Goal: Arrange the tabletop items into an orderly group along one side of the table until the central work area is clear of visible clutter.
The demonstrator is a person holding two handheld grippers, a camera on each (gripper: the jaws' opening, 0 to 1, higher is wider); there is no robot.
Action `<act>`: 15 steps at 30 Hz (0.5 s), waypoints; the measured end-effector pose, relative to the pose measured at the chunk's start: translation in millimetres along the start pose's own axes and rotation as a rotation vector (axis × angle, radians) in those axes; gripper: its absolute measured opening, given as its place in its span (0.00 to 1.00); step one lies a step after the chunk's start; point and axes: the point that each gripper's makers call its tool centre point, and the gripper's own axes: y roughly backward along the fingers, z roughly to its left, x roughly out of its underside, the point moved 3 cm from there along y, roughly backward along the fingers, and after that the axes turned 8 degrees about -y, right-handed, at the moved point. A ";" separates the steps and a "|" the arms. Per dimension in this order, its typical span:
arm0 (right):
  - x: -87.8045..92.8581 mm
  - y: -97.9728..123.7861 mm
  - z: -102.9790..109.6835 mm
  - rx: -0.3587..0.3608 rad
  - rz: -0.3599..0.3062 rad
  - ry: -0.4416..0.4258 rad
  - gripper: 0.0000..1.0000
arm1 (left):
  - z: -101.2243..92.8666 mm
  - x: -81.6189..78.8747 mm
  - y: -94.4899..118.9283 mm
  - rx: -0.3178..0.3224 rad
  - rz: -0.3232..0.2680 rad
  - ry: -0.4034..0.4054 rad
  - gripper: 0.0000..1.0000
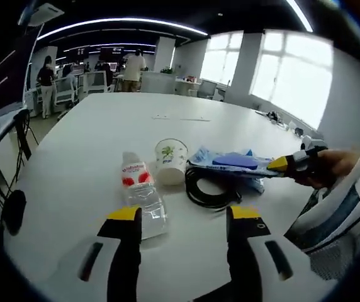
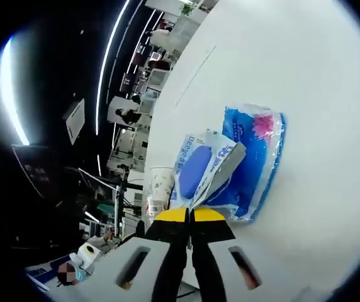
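Note:
In the left gripper view my left gripper [image 1: 184, 217] stands open above the white table [image 1: 92, 145], nothing between its jaws. Just ahead of its left jaw lies a clear plastic bottle [image 1: 141, 194] with a red label. Behind the bottle a paper cup [image 1: 170, 161] stands upright, and a coiled black cable [image 1: 210, 189] lies to its right. My right gripper [image 1: 282, 165] comes in from the right, shut on the edge of a blue wipes pack [image 1: 230, 162] held off the table. In the right gripper view that gripper [image 2: 191, 215] pinches the wipes pack [image 2: 199, 168], in front of a blue tissue pack [image 2: 258, 157] lying on the table.
The far half of the table [image 2: 306, 75] is bare apart from a thin flat strip [image 1: 181, 117]. A white and blue chair [image 1: 334, 220] stands at the right edge. A person's hand [image 1: 331, 167] holds the right gripper. People [image 1: 131, 68] stand far back among desks.

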 end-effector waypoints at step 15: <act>-12.7 15.6 40.3 -0.232 -0.080 0.041 0.00 | -58.6 -18.0 -41.4 0.228 -0.072 0.304 0.54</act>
